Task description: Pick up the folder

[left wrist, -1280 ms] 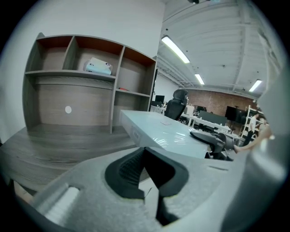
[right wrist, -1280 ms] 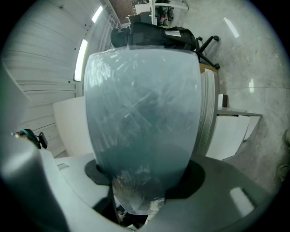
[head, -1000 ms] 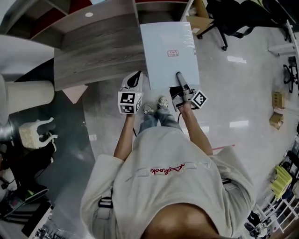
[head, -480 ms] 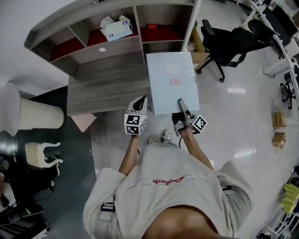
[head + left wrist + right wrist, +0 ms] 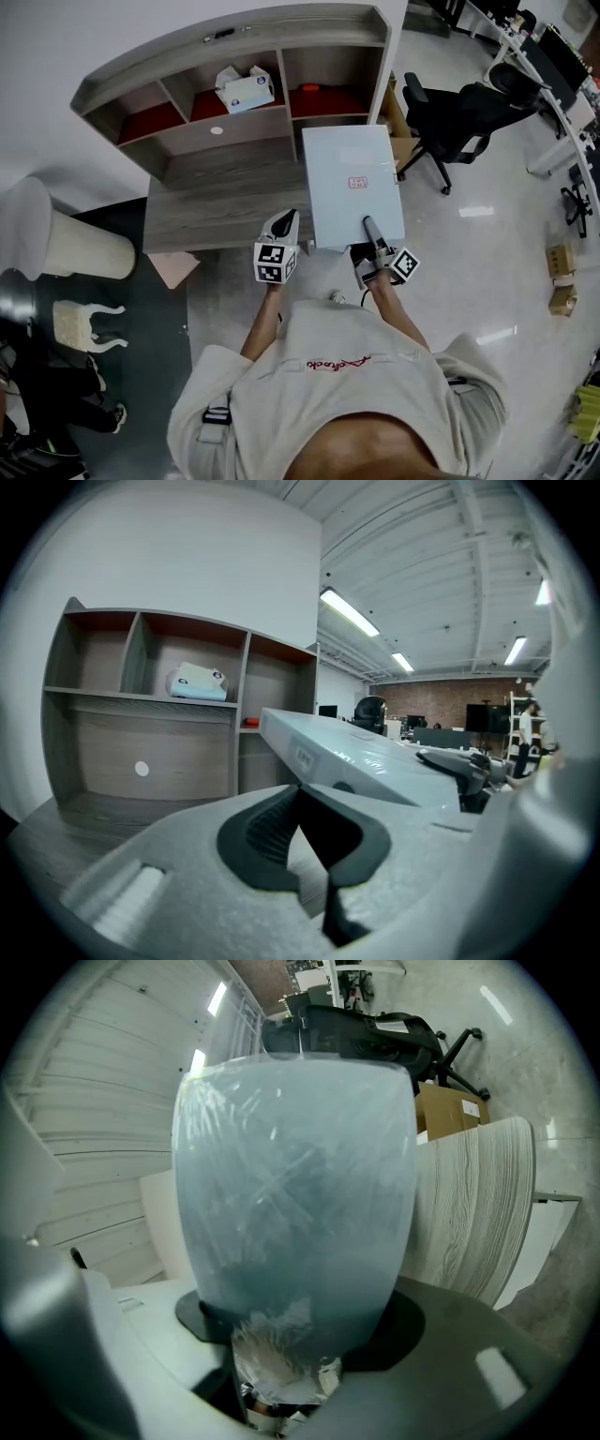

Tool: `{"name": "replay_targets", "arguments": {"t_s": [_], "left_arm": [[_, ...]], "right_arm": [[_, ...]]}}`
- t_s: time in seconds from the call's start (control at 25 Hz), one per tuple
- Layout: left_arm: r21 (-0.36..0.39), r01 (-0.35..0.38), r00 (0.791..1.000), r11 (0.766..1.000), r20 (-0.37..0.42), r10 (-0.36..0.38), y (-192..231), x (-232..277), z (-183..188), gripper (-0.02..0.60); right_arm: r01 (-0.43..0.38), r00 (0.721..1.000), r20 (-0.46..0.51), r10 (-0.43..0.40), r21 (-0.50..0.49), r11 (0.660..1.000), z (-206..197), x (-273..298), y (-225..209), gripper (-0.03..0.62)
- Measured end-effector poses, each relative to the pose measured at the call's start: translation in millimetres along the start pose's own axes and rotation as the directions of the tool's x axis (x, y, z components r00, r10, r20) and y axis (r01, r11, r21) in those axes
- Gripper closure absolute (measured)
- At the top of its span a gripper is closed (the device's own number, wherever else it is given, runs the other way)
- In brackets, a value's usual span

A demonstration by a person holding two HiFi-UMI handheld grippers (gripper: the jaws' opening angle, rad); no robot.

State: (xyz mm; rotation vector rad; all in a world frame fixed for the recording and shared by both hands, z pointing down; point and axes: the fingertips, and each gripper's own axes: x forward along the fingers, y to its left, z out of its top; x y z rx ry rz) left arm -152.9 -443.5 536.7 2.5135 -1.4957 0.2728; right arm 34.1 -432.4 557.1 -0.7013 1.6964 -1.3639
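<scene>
The folder [image 5: 352, 183] is a pale blue box file wrapped in clear plastic. It hangs in the air, roughly flat, over the right end of the wooden desk [image 5: 225, 197]. My right gripper [image 5: 371, 240] is shut on its near edge, with one finger [image 5: 372, 228] lying on top. In the right gripper view the folder [image 5: 295, 1194] fills the space between the jaws. My left gripper [image 5: 281, 228] hovers just left of the folder's near corner, shut and holding nothing. In the left gripper view, the left gripper [image 5: 323, 855] has its pads closed together and the folder [image 5: 375, 761] passes on the right.
A shelf unit [image 5: 234, 56] at the back of the desk holds a tissue box [image 5: 244, 89]. A black office chair [image 5: 459, 108] and a cardboard box [image 5: 401, 150] stand to the right of the desk. A white cylinder [image 5: 66, 244] stands on the left.
Both grippers have risen, and the folder has gone up with the right one. The head view has tipped so that the whole shelf unit shows.
</scene>
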Motion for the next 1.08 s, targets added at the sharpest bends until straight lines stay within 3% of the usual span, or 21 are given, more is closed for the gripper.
{"name": "replay_targets", "arguments": {"t_s": [1.08], "left_arm": [[0.013,-0.009,1.000,1.000,0.010,0.009,6.7,1.7,6.8,0.583]], "right_arm": [[0.015,1.000,0.002,-0.015,0.008,1.000,-0.9,5.4,-7.3,0.304]]}}
